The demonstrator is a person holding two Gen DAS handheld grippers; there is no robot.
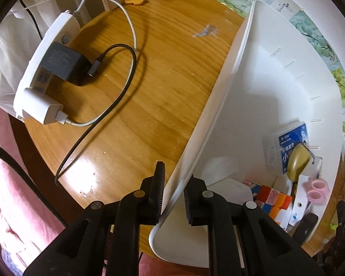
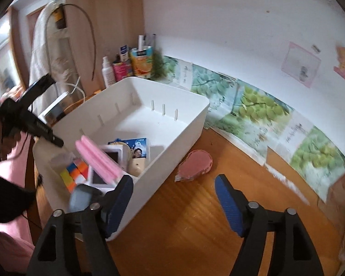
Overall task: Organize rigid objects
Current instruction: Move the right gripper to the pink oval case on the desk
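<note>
A white plastic bin [image 2: 191,124] stands on the wooden table. It holds a colour cube [image 2: 74,172], a pink object [image 2: 99,158], a blue-labelled box [image 2: 138,146] and other small items. My left gripper [image 1: 172,197] is shut on the bin's left wall [image 1: 218,105], one finger outside and one inside. It shows in the right wrist view [image 2: 41,124] at the bin's left rim. My right gripper [image 2: 174,202] is open and empty over the bin's near right corner. A pink correction-tape dispenser [image 2: 195,165] lies on the table just right of the bin.
A white power strip [image 1: 41,69] with a black adapter, a white charger and looping cables lies left of the bin. Bottles and cans [image 2: 126,66] stand at the back by the wall. Leaf-patterned paper [image 2: 264,112] lines the wall base.
</note>
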